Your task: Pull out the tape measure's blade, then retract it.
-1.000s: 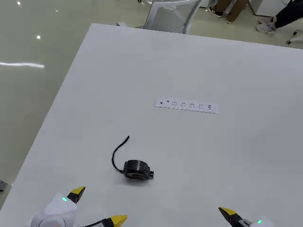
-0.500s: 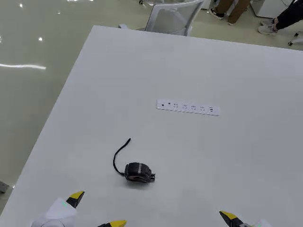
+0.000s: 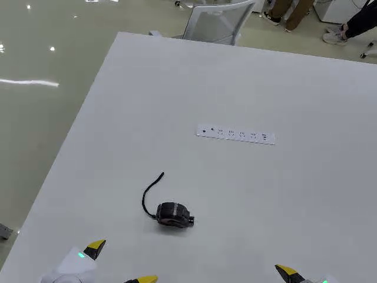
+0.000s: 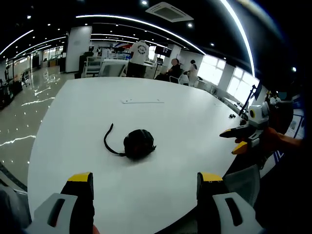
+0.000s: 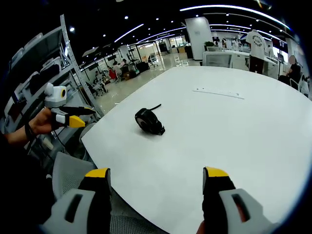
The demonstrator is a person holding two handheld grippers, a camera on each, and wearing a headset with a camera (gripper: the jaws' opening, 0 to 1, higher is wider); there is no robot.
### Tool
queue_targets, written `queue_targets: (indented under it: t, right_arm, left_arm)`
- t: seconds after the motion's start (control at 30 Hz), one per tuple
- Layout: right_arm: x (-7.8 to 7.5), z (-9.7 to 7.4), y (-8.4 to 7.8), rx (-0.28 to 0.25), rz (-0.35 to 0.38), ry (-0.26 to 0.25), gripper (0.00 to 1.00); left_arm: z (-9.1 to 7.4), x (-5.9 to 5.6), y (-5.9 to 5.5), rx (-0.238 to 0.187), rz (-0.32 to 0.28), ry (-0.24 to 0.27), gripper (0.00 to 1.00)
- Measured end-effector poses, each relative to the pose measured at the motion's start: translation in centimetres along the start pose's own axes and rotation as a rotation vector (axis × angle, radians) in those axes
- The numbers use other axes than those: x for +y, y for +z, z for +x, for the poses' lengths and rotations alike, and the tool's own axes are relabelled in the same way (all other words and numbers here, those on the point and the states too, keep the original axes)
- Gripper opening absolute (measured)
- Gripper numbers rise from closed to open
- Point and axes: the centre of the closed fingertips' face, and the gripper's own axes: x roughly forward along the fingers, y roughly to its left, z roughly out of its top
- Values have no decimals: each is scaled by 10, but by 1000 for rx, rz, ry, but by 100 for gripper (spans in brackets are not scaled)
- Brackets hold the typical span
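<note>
Open-plan office: big white table (image 3: 247,88), mesh swivel chair (image 3: 213,22), power strip (image 3: 235,134), polished floor (image 3: 35,106).

The left gripper (image 4: 145,178) and the right gripper (image 5: 156,172) share pale grey bodies and black fingers (image 4: 83,204) capped in yellow, and a small green light (image 3: 80,255) glows on the left one's white housing.
</note>
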Motion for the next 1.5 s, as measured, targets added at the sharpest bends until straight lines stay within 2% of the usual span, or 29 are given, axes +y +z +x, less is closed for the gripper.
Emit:
queue_targets:
  t: [0.3, 0.6, 0.83, 1.1, 1.5]
  right_arm:
    - [1, 0, 0, 0, 1, -2, 78]
    - [-4, 1, -5, 17, -1, -7, 77]
    - [-12, 9, -5, 44, -24, -6, 74]
    - [-15, 21, 4, 58, -61, 13, 73]
    - [-23, 33, 6, 97, -96, 34, 69]
  left_arm:
    - [-1, 1, 1, -4, 0, 1, 84]
    - [3, 1, 0, 11, 12, -7, 84]
    - [11, 2, 2, 35, 44, -14, 84]
    - [25, 0, 5, 57, 73, -33, 83]
    - [39, 3, 15, 76, 118, -49, 81]
